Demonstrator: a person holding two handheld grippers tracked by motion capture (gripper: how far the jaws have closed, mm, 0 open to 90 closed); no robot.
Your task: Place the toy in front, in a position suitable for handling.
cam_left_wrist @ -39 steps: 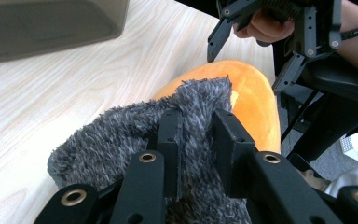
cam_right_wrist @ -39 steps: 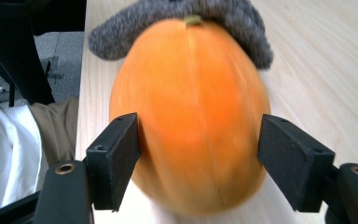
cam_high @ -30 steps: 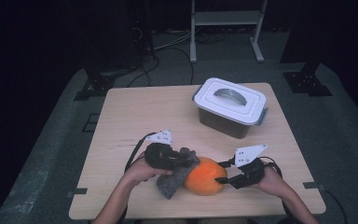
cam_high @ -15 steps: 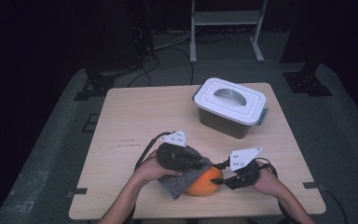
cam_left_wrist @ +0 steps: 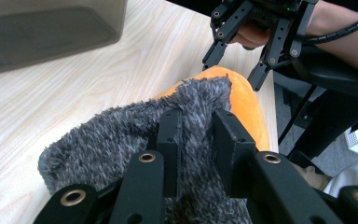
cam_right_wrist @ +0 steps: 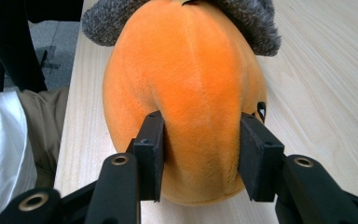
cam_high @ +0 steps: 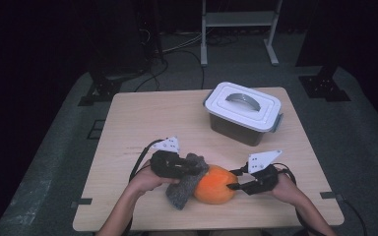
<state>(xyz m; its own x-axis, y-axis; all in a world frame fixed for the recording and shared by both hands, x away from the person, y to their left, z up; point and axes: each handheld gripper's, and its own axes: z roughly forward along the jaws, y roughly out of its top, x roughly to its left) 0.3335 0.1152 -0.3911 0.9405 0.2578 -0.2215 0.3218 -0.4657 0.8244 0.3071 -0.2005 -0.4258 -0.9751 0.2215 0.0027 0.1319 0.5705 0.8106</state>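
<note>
left tongs clamped on a fold of the grey cloth, jaws close together with the fuzz pinched between them. in the high view that left tongs sits at the pumpkin's left, cloth draped from its jaws down to the table.

right tongs have just been closing, and now both jaws press into the near end of the orange plush pumpkin, pinching its sides. from above, the right tongs come in level from the pumpkin's right.

so the pumpkin lies between the two tongs near the front edge, long axis running left to right, one tool at each end. the cloth laps over its far end in the right gripper view, top edge covering the crown. the left hand is the nearer one to the cloth, and the wipe looks set to run along that long axis toward the right tongs, which steady the toy.

further back and right, well apart, the box stands with its white lid on, handle up; what's inside i can't tell.
</note>
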